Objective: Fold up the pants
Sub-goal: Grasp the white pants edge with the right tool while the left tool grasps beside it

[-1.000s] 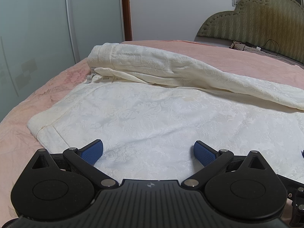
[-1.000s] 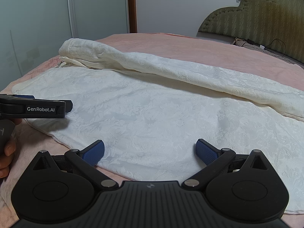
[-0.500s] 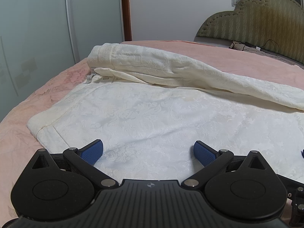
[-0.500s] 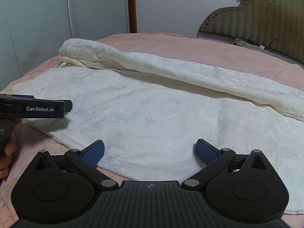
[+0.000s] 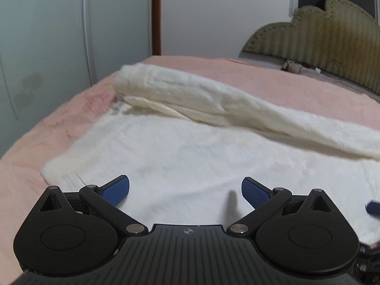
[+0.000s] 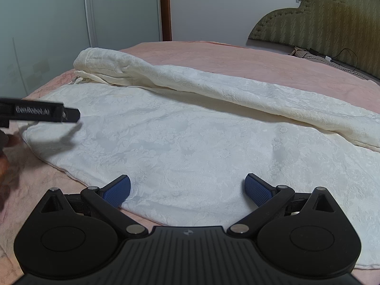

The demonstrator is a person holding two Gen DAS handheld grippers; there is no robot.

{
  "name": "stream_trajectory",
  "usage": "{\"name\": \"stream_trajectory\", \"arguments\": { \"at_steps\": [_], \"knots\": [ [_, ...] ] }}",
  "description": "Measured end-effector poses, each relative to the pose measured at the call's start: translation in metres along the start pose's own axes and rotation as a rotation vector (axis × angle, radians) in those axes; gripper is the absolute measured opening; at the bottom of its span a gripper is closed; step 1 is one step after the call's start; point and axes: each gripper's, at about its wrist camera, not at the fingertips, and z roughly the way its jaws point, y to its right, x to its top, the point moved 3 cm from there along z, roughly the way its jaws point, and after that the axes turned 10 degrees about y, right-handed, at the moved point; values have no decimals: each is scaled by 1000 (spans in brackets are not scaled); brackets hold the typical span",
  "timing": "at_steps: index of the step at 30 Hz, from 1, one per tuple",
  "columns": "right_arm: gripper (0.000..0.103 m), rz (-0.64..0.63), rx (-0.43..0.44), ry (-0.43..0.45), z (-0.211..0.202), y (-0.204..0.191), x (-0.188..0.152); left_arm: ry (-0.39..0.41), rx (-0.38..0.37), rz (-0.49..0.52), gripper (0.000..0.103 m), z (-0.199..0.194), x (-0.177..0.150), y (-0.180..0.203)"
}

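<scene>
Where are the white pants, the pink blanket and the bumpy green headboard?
pants (image 6: 190, 142), right wrist view, on the flat near leg.
pink blanket (image 6: 237, 59), right wrist view, bare part behind the pants.
headboard (image 6: 320, 21), right wrist view, on its padded front.

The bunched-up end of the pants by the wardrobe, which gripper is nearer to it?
Left. The left gripper faces the bunched-up end; the right gripper sits further along the pants.

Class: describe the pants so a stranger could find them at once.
Start at the pink bed with the olive padded headboard. Across its blanket lie the cream floral-embossed fabric pants, one leg flat, the other bunched in a ridge behind. They are the only pale cloth there.
</scene>
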Motion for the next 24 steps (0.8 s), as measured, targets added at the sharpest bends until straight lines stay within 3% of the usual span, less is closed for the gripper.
{"name": "stream_trajectory", "arguments": {
  "at_steps": [4, 7, 8, 9, 11, 12, 13, 17, 21, 24],
  "knots": [
    [103, -1, 28, -12, 0, 4, 1, 3, 2, -82, 101, 3, 17, -29],
    [103, 38, 258, -94, -10, 13, 20, 11, 8, -89, 102, 5, 24, -47],
    [103, 72, 359, -43, -19, 17, 35, 23, 22, -83, 102, 5, 25, -52],
    [103, 74, 398, 27, -27, 21, 51, 29, 39, -79, 101, 7, 26, -57],
    [103, -7, 423, 214, -33, 26, 93, 21, 56, -83, 100, 13, 30, -63],
    [103, -64, 422, 265, -27, 28, 113, 16, 55, -91, 99, 15, 32, -65],
    [103, -128, 416, 259, -11, 28, 132, 11, 55, -104, 99, 17, 35, -67],
    [103, -165, 394, 82, 99, 34, 187, -12, 41, -123, 98, 27, 41, -68],
    [101, -180, 370, -64, 206, 29, 193, -19, 47, -87, 96, 38, 48, -73],
    [79, -168, 420, -168, 259, 16, 181, -3, 72, -69, 97, 44, 59, -81]
  ]
}}
